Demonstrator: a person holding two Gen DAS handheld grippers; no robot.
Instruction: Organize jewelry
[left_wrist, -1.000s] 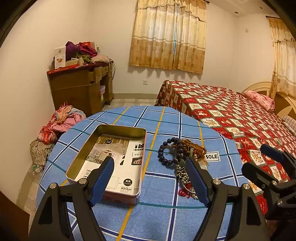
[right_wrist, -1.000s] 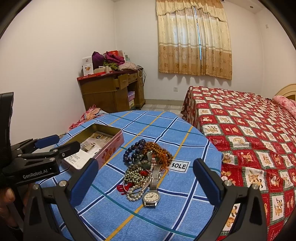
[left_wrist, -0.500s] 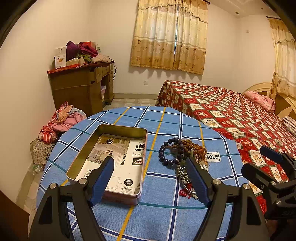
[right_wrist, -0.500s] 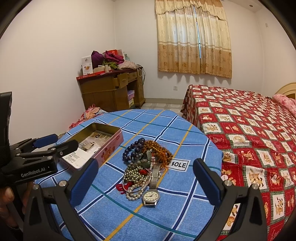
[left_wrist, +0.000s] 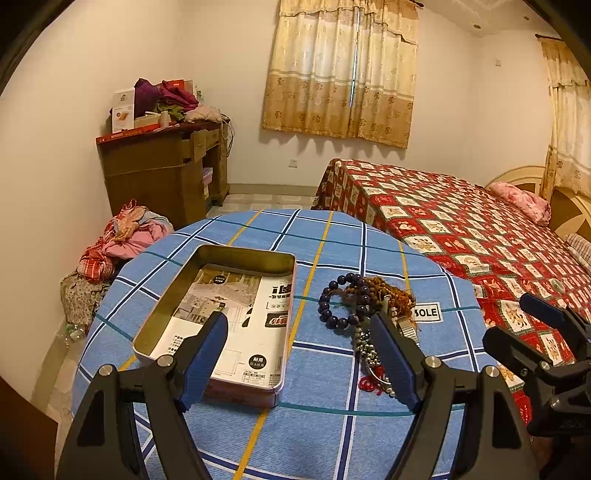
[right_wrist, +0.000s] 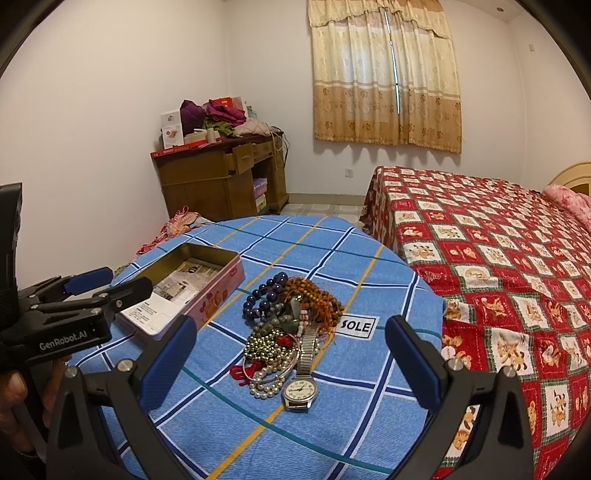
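A pile of jewelry lies on the round table with a blue checked cloth: a dark blue bead bracelet, brown beads, pearl strands and a wristwatch at the near end. An open pink tin with printed paper inside stands left of the pile. My left gripper is open over the tin's near right corner. My right gripper is open and empty, hovering near the watch. Each gripper shows in the other's view, the right one and the left one.
A bed with a red patterned cover stands right of the table. A wooden desk piled with clothes and boxes is at the back left. Clothes lie heaped on the floor. A "SOLE" label is on the cloth.
Both views have shifted only slightly; the right gripper has come a little closer to the jewelry pile. Both grippers stay open and nothing on the table has moved.
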